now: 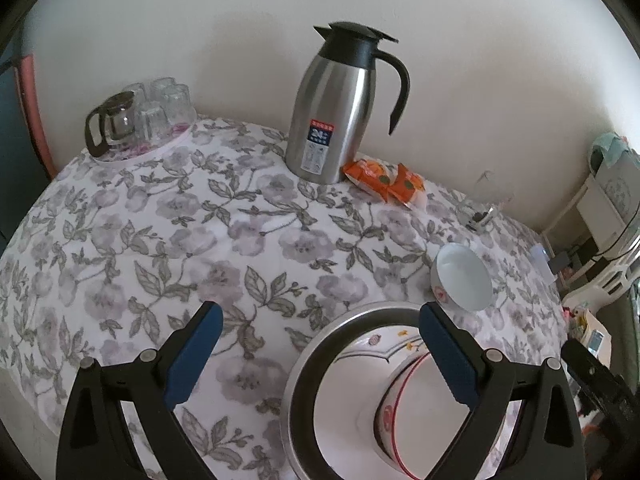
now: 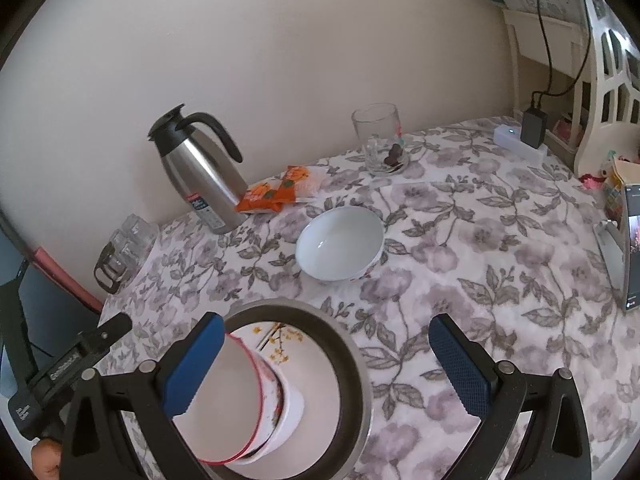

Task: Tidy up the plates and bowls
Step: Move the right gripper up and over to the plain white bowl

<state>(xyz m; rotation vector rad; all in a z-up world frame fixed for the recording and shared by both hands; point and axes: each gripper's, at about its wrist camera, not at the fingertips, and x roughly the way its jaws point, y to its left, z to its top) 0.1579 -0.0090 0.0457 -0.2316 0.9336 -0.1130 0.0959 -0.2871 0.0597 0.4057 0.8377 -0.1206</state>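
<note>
Right wrist view shows my right gripper [image 2: 326,364] wide open with nothing held. Its left blue finger [image 2: 196,364] sits just by the rim of the red-rimmed bowl [image 2: 224,400], but I cannot tell if it touches. That bowl lies tipped on its side on the flowered plate [image 2: 280,340], inside the metal basin [image 2: 352,364], right under my hands.

The white bowl [image 2: 340,248] stands upright on the flowered tablecloth [image 2: 480,280]. It is straight ahead of my right gripper, past the far edge of the basin, and apart from it. It is round, so it has no long side to line up with.

In the left wrist view my left gripper [image 1: 320,356] is open wide too, and empty. From there the white bowl [image 1: 462,280] lies ahead and off to the right, beyond my right finger [image 1: 448,356].

So I think my right hand is better placed. It would reach forward and a bit down, with one finger inside the rim and one outside.
</note>
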